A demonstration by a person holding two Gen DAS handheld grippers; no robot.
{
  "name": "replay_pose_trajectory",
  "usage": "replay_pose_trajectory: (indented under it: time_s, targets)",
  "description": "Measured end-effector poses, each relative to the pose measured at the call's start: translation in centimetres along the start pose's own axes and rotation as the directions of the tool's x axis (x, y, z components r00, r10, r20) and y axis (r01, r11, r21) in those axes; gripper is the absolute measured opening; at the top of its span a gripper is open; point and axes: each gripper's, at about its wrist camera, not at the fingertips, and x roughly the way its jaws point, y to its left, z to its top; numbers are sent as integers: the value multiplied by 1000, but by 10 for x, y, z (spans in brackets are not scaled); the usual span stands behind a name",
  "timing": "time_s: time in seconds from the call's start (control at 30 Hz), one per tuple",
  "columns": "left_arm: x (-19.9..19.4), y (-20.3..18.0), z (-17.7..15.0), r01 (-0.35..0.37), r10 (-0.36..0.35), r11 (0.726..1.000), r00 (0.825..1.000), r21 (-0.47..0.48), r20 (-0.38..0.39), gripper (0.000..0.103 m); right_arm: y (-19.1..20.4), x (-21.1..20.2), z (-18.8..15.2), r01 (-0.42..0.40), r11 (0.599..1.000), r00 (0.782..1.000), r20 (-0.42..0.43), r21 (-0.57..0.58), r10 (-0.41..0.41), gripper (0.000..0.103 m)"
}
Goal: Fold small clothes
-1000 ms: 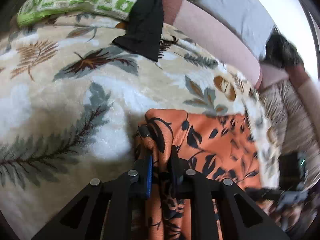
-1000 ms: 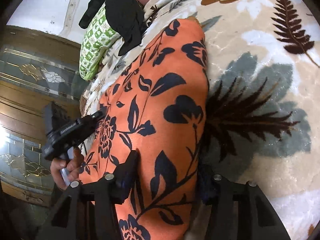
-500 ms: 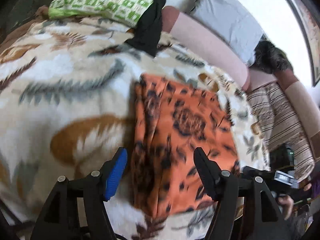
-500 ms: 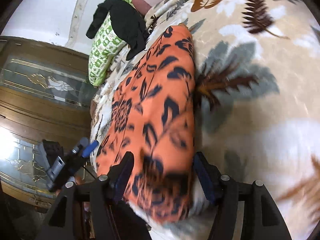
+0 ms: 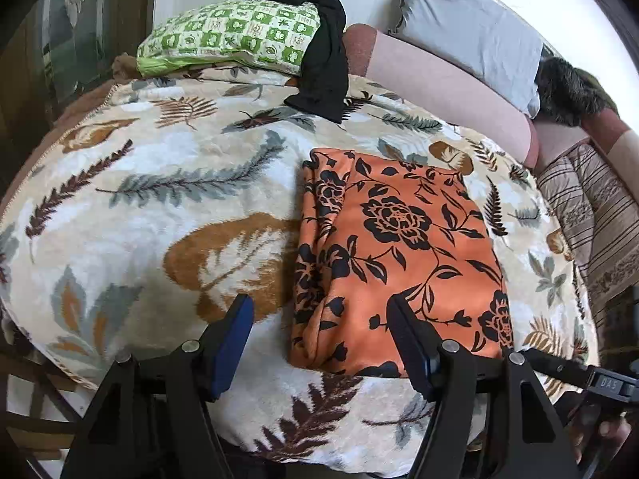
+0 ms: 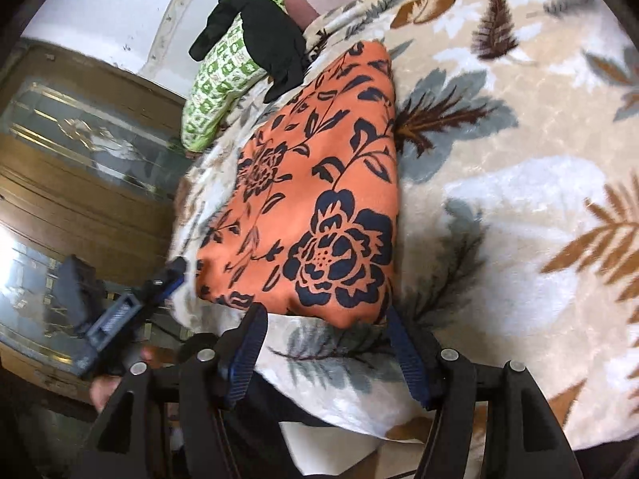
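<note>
Hovering over the bed, I hold both tools clear of the orange floral garment [image 5: 399, 255], which lies folded into a rough rectangle on the leaf-print blanket [image 5: 159, 207], near the blanket's near edge. My left gripper [image 5: 319, 343] has just been opening and now stands spread with nothing between its pads; my right gripper [image 6: 323, 343] has likewise just widened and is empty, its jaws just short of the garment's near hem. The cloth looks thin, light and limp, likely a little slick, so I judge it will sag and slide if lifted by 1 point. Its left side in the left wrist view shows bunched, layered edges [image 5: 319, 215]; those stacked layers seem the surest place to pinch, with 2 grips set well apart along 1 edge to keep the fold square. A black garment [image 5: 323, 64] drapes over the green checked pillow [image 5: 227, 40] at the far end, apparently still unfolded.
</note>
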Motion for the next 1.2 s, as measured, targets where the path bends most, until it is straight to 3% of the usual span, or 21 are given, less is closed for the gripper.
replay_pose_trajectory:
  time_s: [0.33, 0.57, 0.93, 1.0, 1.07, 1.13, 1.2]
  targets:
    - [-5, 4, -2, -9, 9, 1000, 1000, 3, 1, 70, 15, -1, 6, 9, 999, 1000, 6, -37, -9, 67]
    - [6, 17, 4, 89, -91, 994, 996, -64, -24, 70, -3, 1, 8, -10, 999, 1000, 2, 32, 10, 67]
    - [59, 10, 52, 166, -170, 983, 984, -75, -52, 70, -31, 29, 90, -79, 989, 997, 28, 127, 76, 67]
    - [84, 9, 49, 106, -112, 993, 987, -55, -116, 69, -35, 37, 97, -103, 984, 995, 27, 146, 100, 67]
    - [107, 8, 39, 52, -53, 999, 983, -13, -177, 58, -39, 51, 99, -101, 983, 995, -4, 153, 102, 67]
    - [100, 6, 38, 51, -55, 998, 986, -33, -154, 56, -44, 71, 99, -113, 979, 989, -79, 168, 127, 66]
    - [78, -4, 41, 42, -42, 999, 993, 0, -107, 52, -43, 76, 104, -129, 978, 985, -93, 162, 146, 60]
